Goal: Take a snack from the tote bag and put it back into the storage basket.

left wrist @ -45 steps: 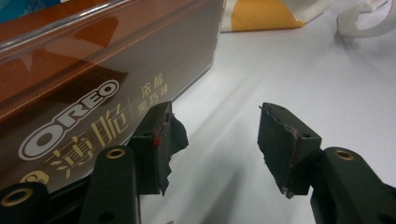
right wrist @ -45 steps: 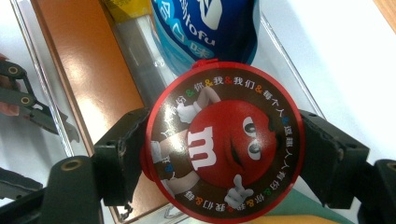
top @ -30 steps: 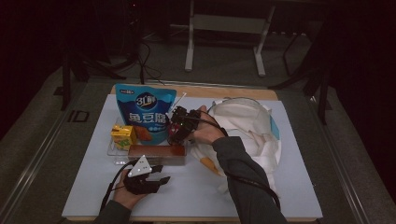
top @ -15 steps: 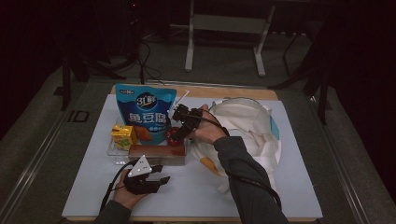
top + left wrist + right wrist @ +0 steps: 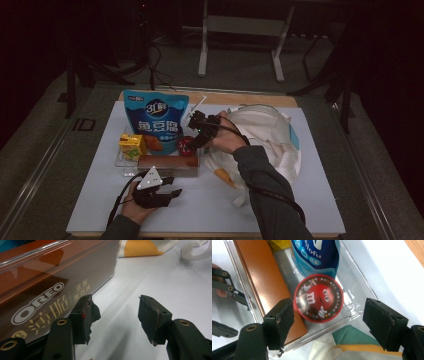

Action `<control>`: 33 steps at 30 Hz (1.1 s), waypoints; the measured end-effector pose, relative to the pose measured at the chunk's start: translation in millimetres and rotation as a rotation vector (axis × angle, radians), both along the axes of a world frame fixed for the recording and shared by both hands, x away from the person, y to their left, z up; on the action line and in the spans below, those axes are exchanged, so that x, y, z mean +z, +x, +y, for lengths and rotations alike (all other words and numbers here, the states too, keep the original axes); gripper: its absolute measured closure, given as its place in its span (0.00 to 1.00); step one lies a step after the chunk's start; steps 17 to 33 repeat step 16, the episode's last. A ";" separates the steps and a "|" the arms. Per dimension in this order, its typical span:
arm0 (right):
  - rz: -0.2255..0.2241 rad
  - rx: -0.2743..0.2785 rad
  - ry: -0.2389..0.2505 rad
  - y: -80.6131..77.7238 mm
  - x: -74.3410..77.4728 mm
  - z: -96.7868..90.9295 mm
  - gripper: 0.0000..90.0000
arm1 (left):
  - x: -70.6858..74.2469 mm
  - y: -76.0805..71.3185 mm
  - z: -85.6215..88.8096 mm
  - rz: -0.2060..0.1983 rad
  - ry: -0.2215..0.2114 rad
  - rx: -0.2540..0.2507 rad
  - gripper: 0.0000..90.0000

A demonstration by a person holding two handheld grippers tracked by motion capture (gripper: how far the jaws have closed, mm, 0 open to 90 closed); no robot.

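Observation:
A clear plastic tray [image 5: 121,161] holds a blue snack bag [image 5: 156,117], a yellow juice box [image 5: 132,146], a brown Oreo box [image 5: 167,162] and a round red M&M's tub [image 5: 186,145]. My right gripper [image 5: 193,140] hovers over the tub, pointing down. In the right gripper view the tub's lid [image 5: 319,298] lies between the wide jaws of the right gripper [image 5: 329,308], which is open and not pressing on it. My left gripper [image 5: 176,186] rests on the white table in front of the tray. It [image 5: 117,301] is open and empty beside the Oreo box [image 5: 50,277].
A white cloth bag [image 5: 262,132] with orange and teal trim lies right of the tray, under my right forearm. The blue bag [image 5: 317,255] stands at the tray's far side. The white table top [image 5: 210,210] ends in a wooden edge [image 5: 260,99] at the back.
The right gripper has shifted only slightly over the tray. The left gripper has stayed where it was.

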State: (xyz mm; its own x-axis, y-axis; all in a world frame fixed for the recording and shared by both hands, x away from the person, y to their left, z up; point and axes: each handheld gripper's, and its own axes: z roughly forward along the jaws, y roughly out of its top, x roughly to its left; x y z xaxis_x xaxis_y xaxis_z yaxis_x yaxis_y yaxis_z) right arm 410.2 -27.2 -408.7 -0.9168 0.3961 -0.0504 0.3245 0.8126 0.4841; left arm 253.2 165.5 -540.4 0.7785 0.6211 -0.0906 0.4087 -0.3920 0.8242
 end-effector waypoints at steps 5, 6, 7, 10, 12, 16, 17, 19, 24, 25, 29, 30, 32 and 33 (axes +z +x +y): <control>-0.009 0.003 -0.003 -0.6 4.9 -6.8 0.28 | -0.1 0.2 0.1 0.000 -0.001 0.001 0.51; -0.012 0.003 -0.002 -0.7 6.0 -8.3 0.28 | -0.1 0.3 0.1 0.001 -0.002 0.001 0.51; -0.016 0.002 0.000 -0.7 7.6 -10.5 0.28 | -0.1 0.3 0.2 0.002 -0.003 0.001 0.51; -0.022 -0.001 0.007 -2.1 12.3 -18.0 0.28 | -0.1 0.4 0.2 0.003 -0.003 0.002 0.51; -0.025 0.000 0.006 -2.8 13.8 -23.6 0.28 | -0.1 0.5 0.1 0.003 -0.003 0.002 0.51; -0.022 -0.016 0.009 -2.9 14.3 -36.3 0.28 | -0.2 0.9 0.1 0.005 -0.003 0.002 0.51; -0.022 -0.016 0.009 -2.9 14.3 -36.3 0.28 | -0.2 0.9 0.1 0.005 -0.003 0.002 0.51; -0.022 -0.016 0.009 -2.9 14.3 -36.3 0.28 | -0.2 0.9 0.1 0.005 -0.003 0.002 0.51; -0.022 -0.016 0.009 -2.9 14.3 -36.3 0.28 | -0.2 0.9 0.1 0.005 -0.003 0.002 0.51; -0.022 -0.016 0.009 -2.9 14.3 -36.3 0.28 | -0.2 0.9 0.1 0.005 -0.003 0.002 0.51; -0.022 -0.016 0.009 -2.9 14.3 -36.3 0.28 | -0.2 0.9 0.1 0.005 -0.003 0.002 0.51; -0.022 -0.016 0.009 -2.9 14.3 -36.3 0.28 | -0.2 0.9 0.1 0.005 -0.003 0.002 0.51; -0.022 -0.016 0.009 -2.9 14.3 -36.3 0.28 | -0.2 0.9 0.1 0.005 -0.003 0.002 0.51; -0.022 -0.016 0.009 -2.9 14.3 -36.3 0.28 | -0.2 0.9 0.1 0.005 -0.003 0.002 0.51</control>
